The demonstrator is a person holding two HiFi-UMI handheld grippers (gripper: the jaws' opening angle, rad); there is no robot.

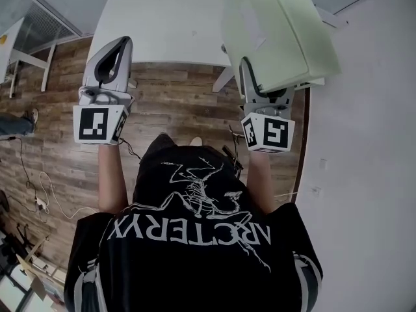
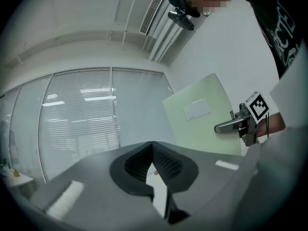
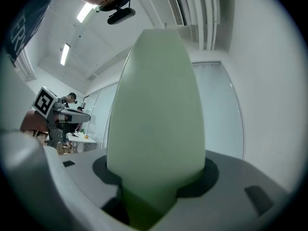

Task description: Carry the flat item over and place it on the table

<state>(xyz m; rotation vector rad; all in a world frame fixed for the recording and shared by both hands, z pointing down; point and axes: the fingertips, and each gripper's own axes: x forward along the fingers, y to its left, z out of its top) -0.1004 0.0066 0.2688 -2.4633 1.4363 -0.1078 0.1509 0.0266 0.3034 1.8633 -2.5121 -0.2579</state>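
Flat item (image 1: 276,28): pale green rigid sheet with a paler rectangular label on one face.
Pose: raised and tilted, at 1 o'clock in the head view.
Grip: lower edge pinched between the right tongs (image 1: 263,86).
Tabletop (image 1: 162,25): white, rectangular, at 12 o'clock; the sheet is not lying on it.

Head view looks steeply down, counter (image 1: 162,25) at twelve o'clock. Both gripper views angle upward, sharing the green panel (image 2: 192,134).
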